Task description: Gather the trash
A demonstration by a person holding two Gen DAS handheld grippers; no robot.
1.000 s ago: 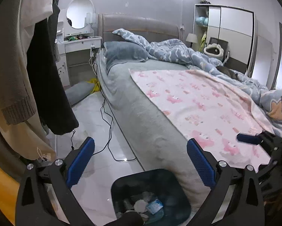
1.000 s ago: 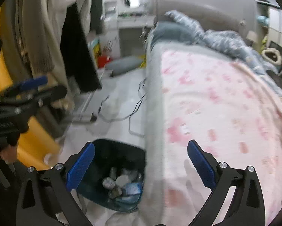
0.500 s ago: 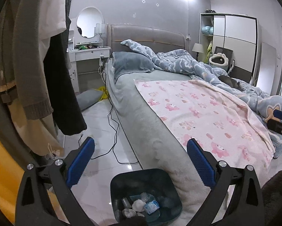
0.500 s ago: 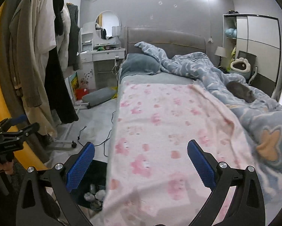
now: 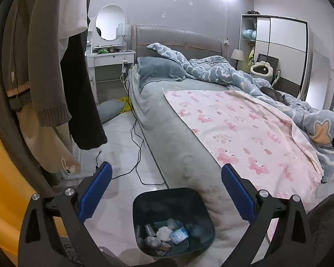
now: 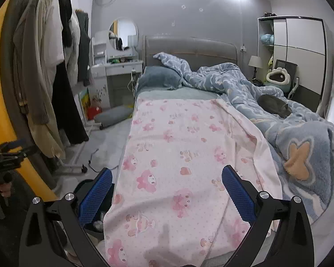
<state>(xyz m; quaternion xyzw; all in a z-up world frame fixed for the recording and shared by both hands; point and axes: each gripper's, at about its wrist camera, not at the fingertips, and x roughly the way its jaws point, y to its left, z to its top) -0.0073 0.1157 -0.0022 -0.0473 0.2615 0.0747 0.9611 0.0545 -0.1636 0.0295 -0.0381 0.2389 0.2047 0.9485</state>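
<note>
Honestly, both hand-held grippers, left (image 5: 166, 192) and right (image 6: 167, 192), gape empty; trash (image 5: 164, 235) sits in the bin (image 5: 142, 202) beside the bed (image 5: 178, 151), whose trailing cable (image 5: 138, 153) could snag a careless reach.

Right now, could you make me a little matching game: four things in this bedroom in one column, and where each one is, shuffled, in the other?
Things:
1. trash bin
2. grey cat
3. round mirror
4. grey cushion

Places:
A. on the wall above the white dresser
B. on the floor beside the bed
C. curled up on the blue duvet
D. at the bed's foot corner, wrappers inside

Pairs: 1-D, 2-C, 3-A, 4-B
</note>
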